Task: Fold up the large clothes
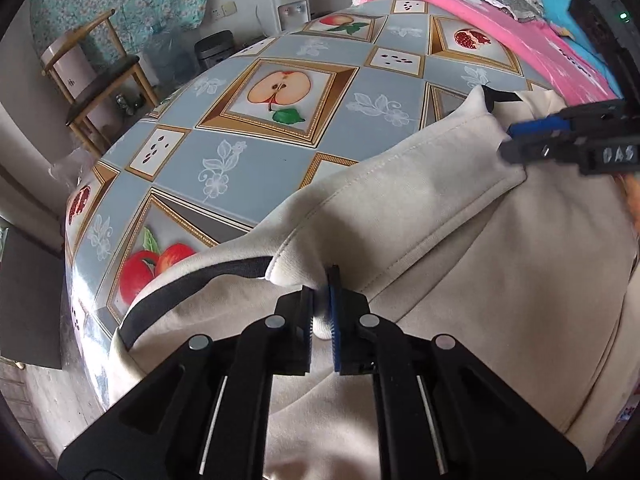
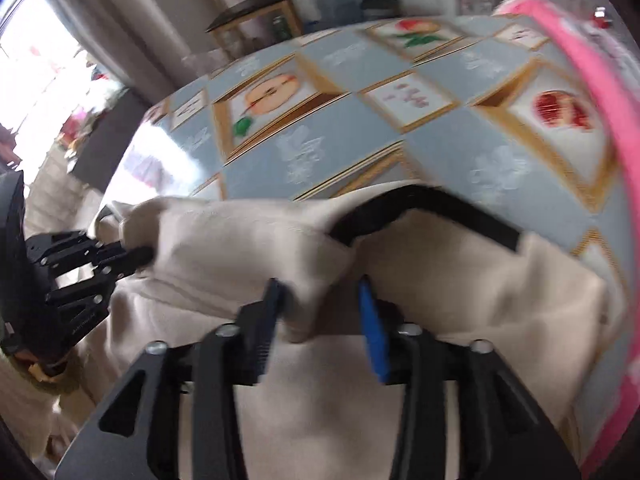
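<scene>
Directly ahead of the left gripper (image 1: 322, 312), a cream garment (image 1: 460, 260) lies on the table (image 1: 248, 160), which wears a blue-grey oilcloth printed with fruit. Left jaws nearly closed, pinching a small fold of cream cloth at the tips.

Left wrist view only: sharp picture. A black stripe (image 1: 192, 284) runs along the garment's edge to the left of the tips. The right gripper (image 1: 516, 142) comes in from the far right, its tips at the turned-over hem. Beyond the table stand a wooden chair (image 1: 92, 84) and a water dispenser (image 1: 286, 4); pink fabric (image 1: 500, 24) lies at the far right edge of the table.

Right wrist view only: blurred by motion. The right gripper (image 2: 320, 312) has its jaws parted, a bunch of cream cloth (image 2: 256, 236) between them, lying against the left finger and clear of the blue pad (image 2: 374, 332); no grip. A black band (image 2: 424, 208) shows just ahead of the tips. The left gripper (image 2: 136, 256) reaches in from the left, tips on the cloth.

Long axis of the garment runs across both views, from one tool to the other; the folded-over edge faces away from the tools. Which end is neck or hem I cannot tell.
</scene>
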Demonstrator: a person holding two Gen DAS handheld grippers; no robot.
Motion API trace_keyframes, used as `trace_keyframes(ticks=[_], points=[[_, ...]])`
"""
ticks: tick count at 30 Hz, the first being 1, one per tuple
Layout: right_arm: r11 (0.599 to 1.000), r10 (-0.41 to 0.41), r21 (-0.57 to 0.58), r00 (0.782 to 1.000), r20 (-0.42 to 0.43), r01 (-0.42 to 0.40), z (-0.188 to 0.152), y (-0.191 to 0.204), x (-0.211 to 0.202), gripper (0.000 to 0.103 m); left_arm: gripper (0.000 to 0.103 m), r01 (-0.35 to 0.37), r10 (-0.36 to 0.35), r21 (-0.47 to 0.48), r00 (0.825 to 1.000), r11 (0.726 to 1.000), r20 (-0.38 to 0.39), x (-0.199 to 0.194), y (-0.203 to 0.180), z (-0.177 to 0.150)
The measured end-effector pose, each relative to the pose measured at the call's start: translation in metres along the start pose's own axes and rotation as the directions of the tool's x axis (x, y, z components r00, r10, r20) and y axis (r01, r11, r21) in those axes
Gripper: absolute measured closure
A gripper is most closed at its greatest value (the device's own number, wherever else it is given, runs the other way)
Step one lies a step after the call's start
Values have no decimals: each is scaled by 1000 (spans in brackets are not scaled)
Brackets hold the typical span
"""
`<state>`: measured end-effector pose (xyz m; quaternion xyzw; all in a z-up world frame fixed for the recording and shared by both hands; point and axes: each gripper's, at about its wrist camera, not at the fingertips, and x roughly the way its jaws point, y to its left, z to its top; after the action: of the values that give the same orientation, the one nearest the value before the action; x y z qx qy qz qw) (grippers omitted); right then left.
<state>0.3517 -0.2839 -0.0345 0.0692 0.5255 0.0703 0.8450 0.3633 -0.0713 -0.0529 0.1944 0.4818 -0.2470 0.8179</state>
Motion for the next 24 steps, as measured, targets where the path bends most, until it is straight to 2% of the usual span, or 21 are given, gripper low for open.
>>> trace_keyframes(ticks=[3,4,6,8,10,13,15,18,20,22,24], points=[[996,-75,49,989,124,69,-3,-4,-34,61,95,6,-7,25,1000,1000,5,0,-2,-2],[998,-62,40,985,161,56,-3,2,-43,61,95,12,-13,32,1000,999,2,1,-1,0],[1000,-8,-26,984,176,13,-3,23,-45,61,95,32,-32,27,999,999,-8,3,3,3],[992,80,-111,987,142,-64,-3,53,-34,63,94,51,-50,18,999,999,-15,4,7,6],[981,117,-166,988,102,-99,-1,77,-17,80,93,63,-63,12,998,998,-18,5,10,6],[978,148,-154,988,48,-139,3,87,14,92,93,68,-68,7,998,998,-9,3,12,3],[978,169,-121,986,-2,-168,-1,80,33,93,93,71,-71,-8,997,997,-4,0,17,0],[971,225,-76,974,-21,-226,-11,69,39,95,91,136,-134,-95,991,986,25,-11,35,-3],[968,242,-62,970,-24,-243,-14,63,39,96,91,190,-178,-146,980,971,87,-27,45,-6],[967,249,-55,968,-21,-250,-13,63,40,96,92,216,-193,-176,971,960,140,-39,49,-7],[967,245,-62,969,-22,-246,-13,66,43,96,92,258,-227,-174,958,950,177,-48,45,-7]])
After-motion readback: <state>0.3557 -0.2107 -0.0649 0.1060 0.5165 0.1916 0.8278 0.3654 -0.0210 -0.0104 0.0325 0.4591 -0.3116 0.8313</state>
